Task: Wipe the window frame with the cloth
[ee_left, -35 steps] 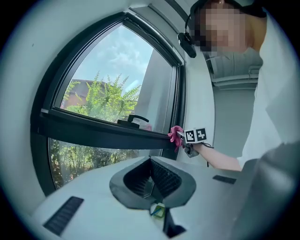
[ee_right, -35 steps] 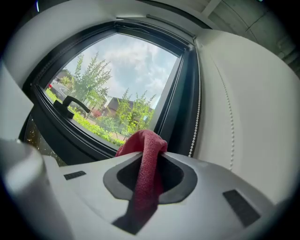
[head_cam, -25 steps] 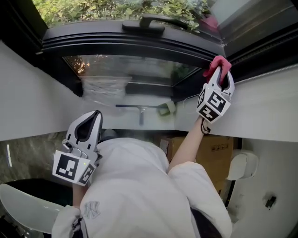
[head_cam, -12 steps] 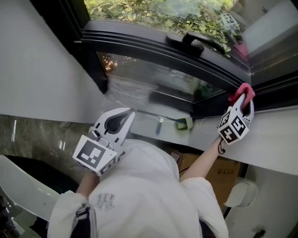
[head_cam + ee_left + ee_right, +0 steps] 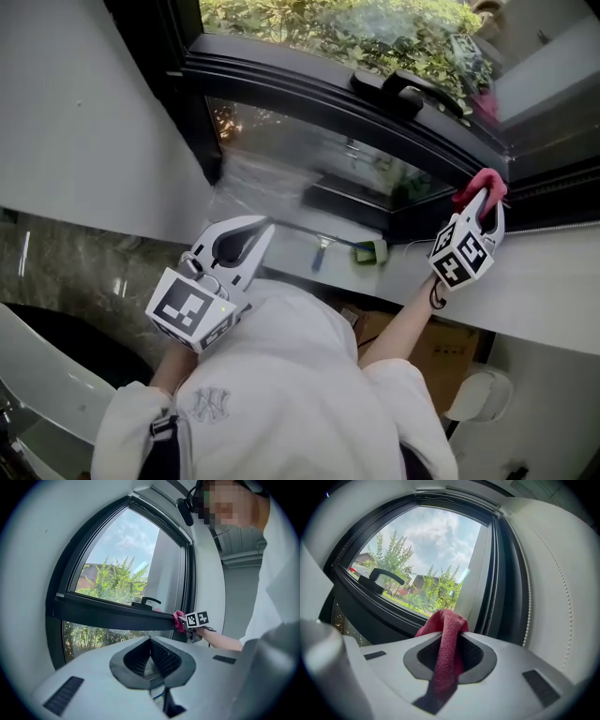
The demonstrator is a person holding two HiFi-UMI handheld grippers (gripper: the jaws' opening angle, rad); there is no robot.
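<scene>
Cloth (image 5: 446,645) status: a pink woven piece is clamped in the right gripper (image 5: 486,195). Its fingers (image 5: 485,654) are closed down onto it, with a fold bulging past the tips and a tail trailing back toward the camera. I read that bulge as deliberate: it presents a padded face to the window frame (image 5: 309,89) rather than bare plastic.

In the head view the fold sits at the right end of the dark horizontal frame bar, at the corner where it meets the upright, just past the window handle (image 5: 405,86). Contact looks likely, but I cannot confirm it.

The left gripper (image 5: 255,228) hangs low near the person's chest, well apart from the frame. Its fingers (image 5: 164,660) are closed together on nothing, and I judge it parked out of the way.

On the sill below lie a squeegee (image 5: 323,246) and a green sponge (image 5: 373,251).

Judgement: wiping is under way at the frame's right corner, and the bar to the left is yet to be covered.
</scene>
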